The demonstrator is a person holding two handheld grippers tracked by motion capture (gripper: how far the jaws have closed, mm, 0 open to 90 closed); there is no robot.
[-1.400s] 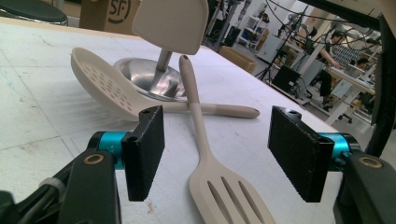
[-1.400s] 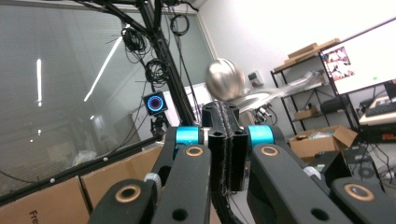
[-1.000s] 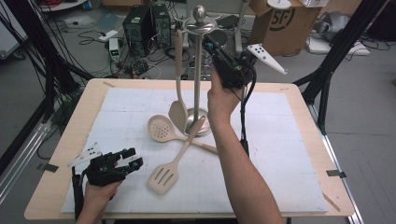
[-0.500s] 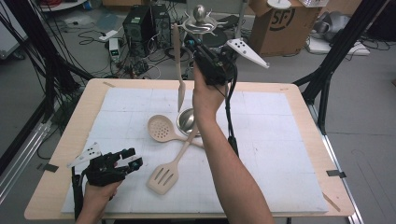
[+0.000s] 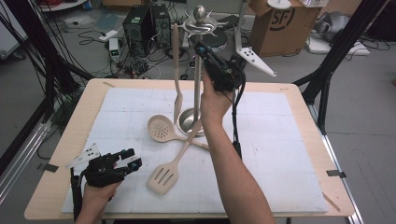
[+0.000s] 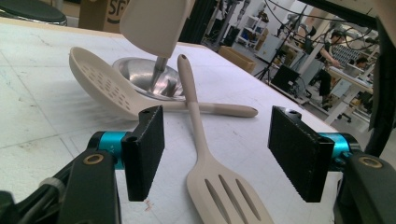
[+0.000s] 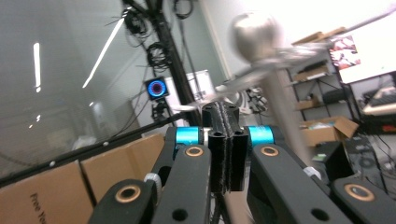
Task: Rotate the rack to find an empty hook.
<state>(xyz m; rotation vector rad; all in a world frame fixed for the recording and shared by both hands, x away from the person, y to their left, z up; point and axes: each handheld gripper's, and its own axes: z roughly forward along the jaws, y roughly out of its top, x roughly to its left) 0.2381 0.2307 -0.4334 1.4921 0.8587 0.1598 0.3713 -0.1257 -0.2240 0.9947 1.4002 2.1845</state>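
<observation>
Three utensils: spoon [image 5: 176, 70] hanging, apparently; two lying.

Open left gripper [image 6: 215, 154], slotted spatula [image 6: 219, 186] between fingers [image 6: 145, 149], skimmer [image 6: 105, 86], stand base [image 6: 140, 77]

Grey floor [image 5: 364, 116] strewn with cables (mostly behind table), cardboard box [image 5: 280, 23], black stands [image 5: 46, 70]

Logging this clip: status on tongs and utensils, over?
Right tongs shut, up at the steel hanging rack. Beige spatula hangs there. Left tongs open, idle before the beige slotted turner. Nothing blocking.
</observation>
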